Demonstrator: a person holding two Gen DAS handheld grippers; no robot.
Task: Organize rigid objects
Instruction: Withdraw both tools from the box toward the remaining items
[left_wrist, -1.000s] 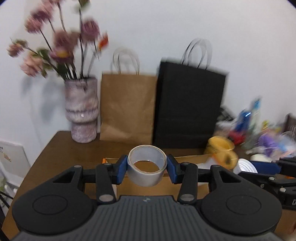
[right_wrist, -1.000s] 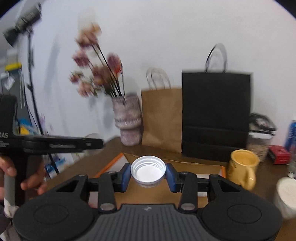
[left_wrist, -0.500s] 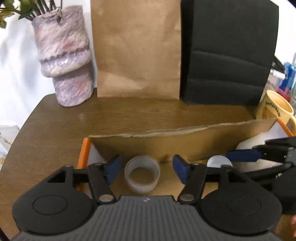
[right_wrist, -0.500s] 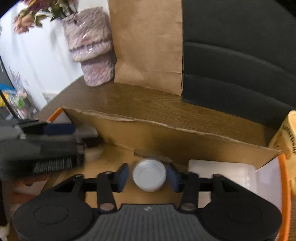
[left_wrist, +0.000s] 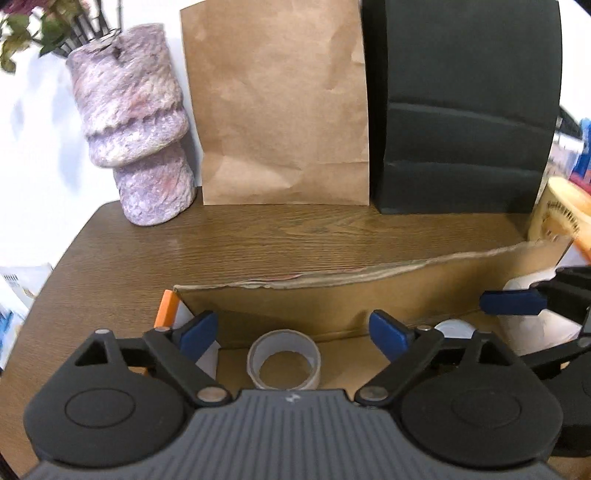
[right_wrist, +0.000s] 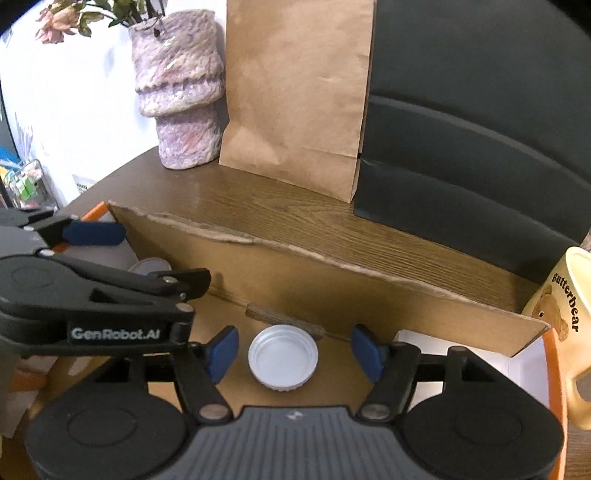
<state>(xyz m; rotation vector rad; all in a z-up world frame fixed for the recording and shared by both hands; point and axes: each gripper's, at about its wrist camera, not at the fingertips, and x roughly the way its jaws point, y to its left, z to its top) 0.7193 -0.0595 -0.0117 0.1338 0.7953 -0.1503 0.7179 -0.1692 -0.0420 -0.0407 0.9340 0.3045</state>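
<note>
A roll of clear tape (left_wrist: 283, 359) lies on the floor of a cardboard box (left_wrist: 332, 295) with an orange rim. My left gripper (left_wrist: 293, 332) hangs over it, its jaws opening, the blue pads well clear of the roll on both sides. A white lid (right_wrist: 283, 356) lies rim-up on the same box floor. My right gripper (right_wrist: 294, 350) straddles it with jaws opening and a gap on each side of the lid. The lid (left_wrist: 453, 328) and a right gripper fingertip (left_wrist: 513, 302) show at the right of the left wrist view. The left gripper's fingertip (right_wrist: 94, 233) shows at the left of the right wrist view.
A purple stone-look vase (left_wrist: 136, 129), a brown paper bag (left_wrist: 277, 107) and a black paper bag (left_wrist: 465, 110) stand along the wall behind the box. A yellow mug (right_wrist: 565, 314) sits just right of the box. White sheet (right_wrist: 513, 365) lies in the box's right end.
Both grippers came down into the box, set the tape roll and the lid on its floor, and spread their jaws away from them.
</note>
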